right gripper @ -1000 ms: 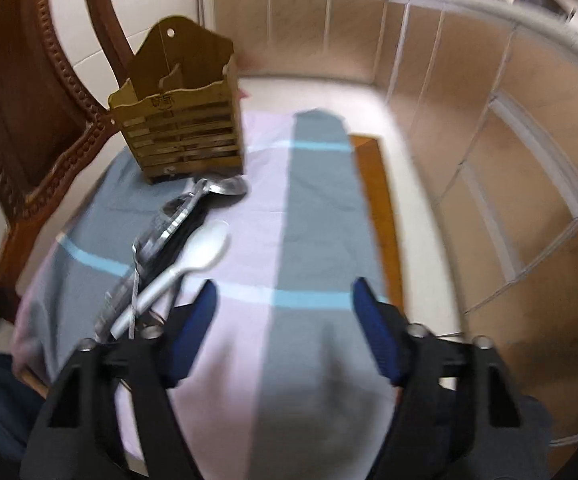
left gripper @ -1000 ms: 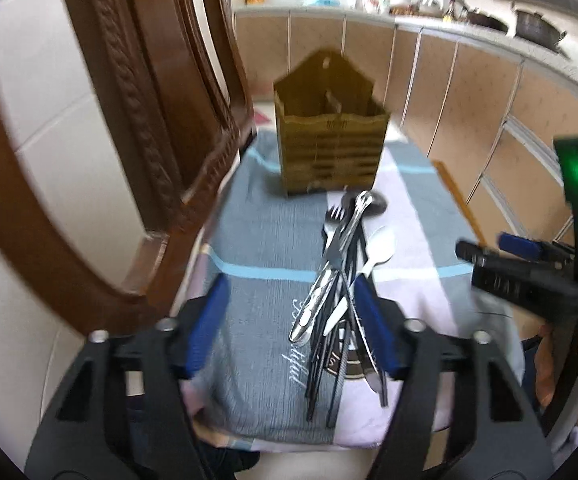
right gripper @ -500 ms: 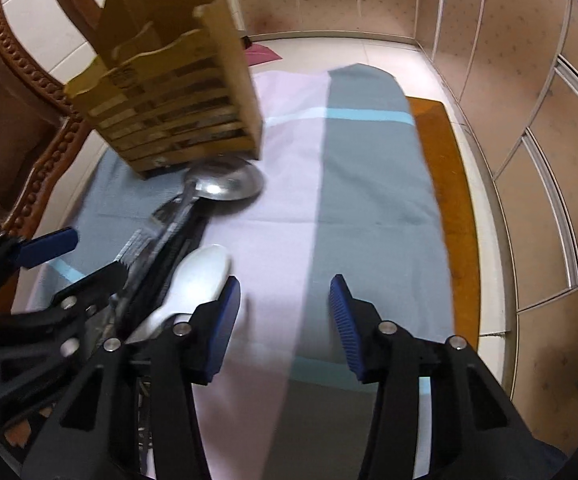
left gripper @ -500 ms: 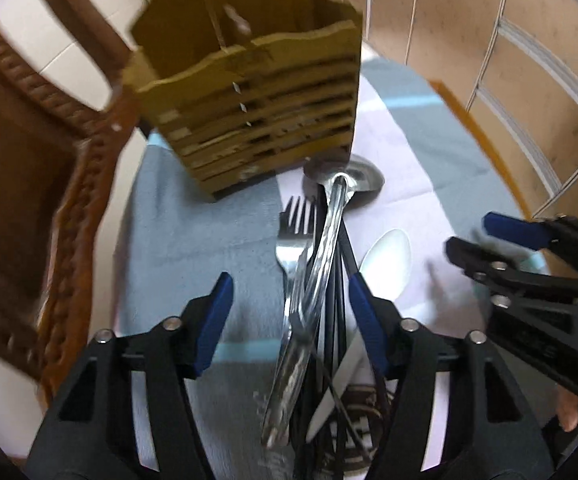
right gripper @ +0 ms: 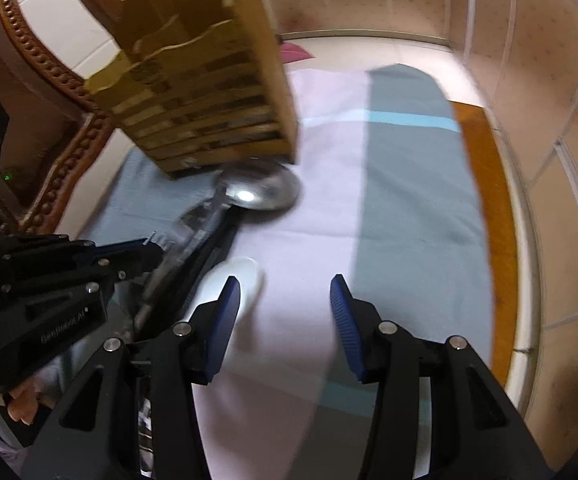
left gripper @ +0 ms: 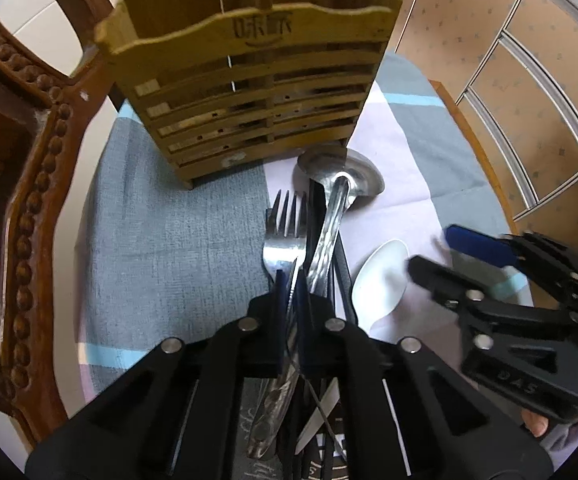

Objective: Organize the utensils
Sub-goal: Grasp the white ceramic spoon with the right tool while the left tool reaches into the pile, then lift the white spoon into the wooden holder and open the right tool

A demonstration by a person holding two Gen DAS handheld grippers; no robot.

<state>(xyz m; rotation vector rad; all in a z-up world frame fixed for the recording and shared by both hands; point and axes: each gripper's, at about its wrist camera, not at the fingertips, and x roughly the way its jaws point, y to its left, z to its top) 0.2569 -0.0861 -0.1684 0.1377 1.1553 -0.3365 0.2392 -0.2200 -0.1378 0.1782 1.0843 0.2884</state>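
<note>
In the left wrist view, the left gripper (left gripper: 291,296) sits at lower centre with its blue-padded fingers (left gripper: 279,300) clenched on the fork (left gripper: 285,240), pinching the neck just below the tines. The fork's handle runs down between the black arms toward the bottom edge. Just right of the fork lies the ladle (left gripper: 341,184), its bowl at centre frame touching the foot of the caddy (left gripper: 245,80), its patterned handle slanting down over a bundle of black chopsticks (left gripper: 343,276). The white spoon (left gripper: 381,276) lies right of the pile, bowl up-frame.

The wooden slatted caddy fills the upper centre, standing on the cloth (left gripper: 169,240), a grey, lilac and light-blue striped cover on the desk. A carved wooden chair (left gripper: 29,184) runs down the left edge. The right gripper (left gripper: 461,256) enters from the right of this view, its near finger just beside the white spoon.

In the right wrist view, which is blurred, the right gripper (right gripper: 285,304) is at lower centre with fingers (right gripper: 345,316) released and spread wide over bare cloth (right gripper: 409,200). The white spoon (right gripper: 245,276) lies partly behind its left finger. The ladle's bowl (right gripper: 261,190) shines at centre under the caddy (right gripper: 205,92) in the upper left. The left gripper (right gripper: 145,256) shows at the left edge, over the utensil pile.
</note>
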